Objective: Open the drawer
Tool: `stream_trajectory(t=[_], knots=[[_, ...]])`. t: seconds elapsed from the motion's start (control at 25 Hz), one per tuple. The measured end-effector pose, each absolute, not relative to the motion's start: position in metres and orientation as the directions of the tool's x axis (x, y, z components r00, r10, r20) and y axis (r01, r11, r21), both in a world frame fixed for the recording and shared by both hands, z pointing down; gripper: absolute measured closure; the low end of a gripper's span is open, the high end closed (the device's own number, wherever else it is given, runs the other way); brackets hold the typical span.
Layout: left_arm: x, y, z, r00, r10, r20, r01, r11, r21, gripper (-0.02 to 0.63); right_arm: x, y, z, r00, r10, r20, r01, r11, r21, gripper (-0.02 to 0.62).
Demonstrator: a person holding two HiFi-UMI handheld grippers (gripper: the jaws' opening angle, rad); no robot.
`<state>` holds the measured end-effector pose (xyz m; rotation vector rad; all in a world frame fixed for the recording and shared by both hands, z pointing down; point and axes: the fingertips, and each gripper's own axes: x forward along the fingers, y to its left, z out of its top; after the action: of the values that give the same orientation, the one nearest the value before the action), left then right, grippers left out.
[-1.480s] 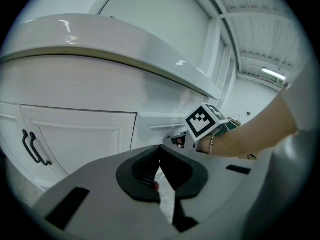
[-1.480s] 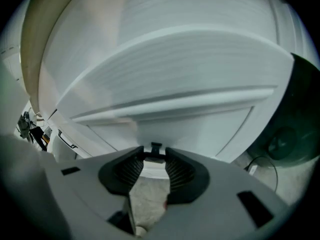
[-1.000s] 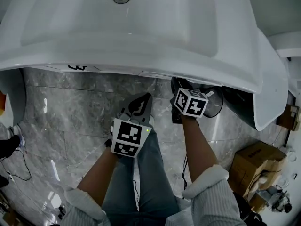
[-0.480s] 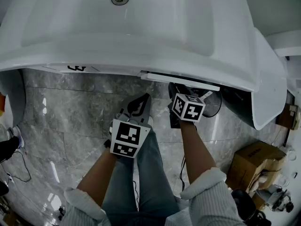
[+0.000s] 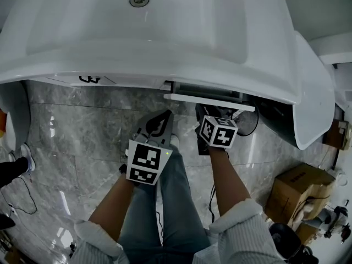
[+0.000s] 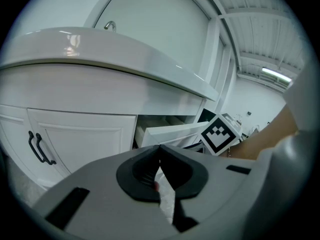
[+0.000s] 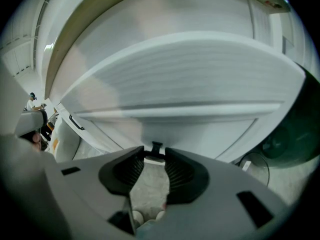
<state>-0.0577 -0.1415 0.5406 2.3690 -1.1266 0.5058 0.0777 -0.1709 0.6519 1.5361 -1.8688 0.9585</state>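
1. The left gripper (image 6: 160, 147) hangs idle, jaws pressed together.
2. The right gripper (image 7: 155, 158) pinches the small black handle (image 7: 156, 147); a skewed pull could slip it free.
3. The drawer (image 5: 209, 100) stands partly out beneath the washbasin (image 5: 165, 37) and might jam if twisted.

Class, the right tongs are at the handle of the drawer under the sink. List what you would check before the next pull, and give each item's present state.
1. Right tongs closed on the drawer handle: ok, the handle sits between the tips.
2. Drawer partly out from under the sink: ok.
3. Left tongs shut, empty and clear of the drawer: ok.
4. Cabinet door beside the drawer closed: ok.
5. Nothing inside the drawer to snag it: cannot tell, its inside is mostly hidden.
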Motion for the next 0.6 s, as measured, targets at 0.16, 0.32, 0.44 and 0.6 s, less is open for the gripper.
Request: stream_trajectory(t=[0.16,0.32,0.44,0.6], knots=[[-0.059,-0.138,0.54,0.596,-0.622,0.508,-0.792,-0.558,0.247,0.589,0.077,-0.163,0.651,-0.211,-0.597,0.774,-0.977,0.097,-0.191,0.459],[-0.061,-0.136,0.541,0.596,-0.622,0.508,-0.793,-0.558,0.246,0.589,0.076,-0.157,0.652,-0.21,-0.593,0.777,-0.977,0.096,-0.191,0.459],[-0.062,-0.134,0.54,0.596,-0.622,0.507,-0.792,-0.559,0.245,0.589,0.075,-0.152,0.652,-0.21,-0.591,0.779,-0.977,0.101,-0.188,0.459],[-0.063,-0.132,0.538,0.596,-0.623,0.507,-0.792,-0.561,0.242,0.589,0.075,-0.145,0.653,-0.211,-0.586,0.782,-0.977,0.102,-0.187,0.459]])
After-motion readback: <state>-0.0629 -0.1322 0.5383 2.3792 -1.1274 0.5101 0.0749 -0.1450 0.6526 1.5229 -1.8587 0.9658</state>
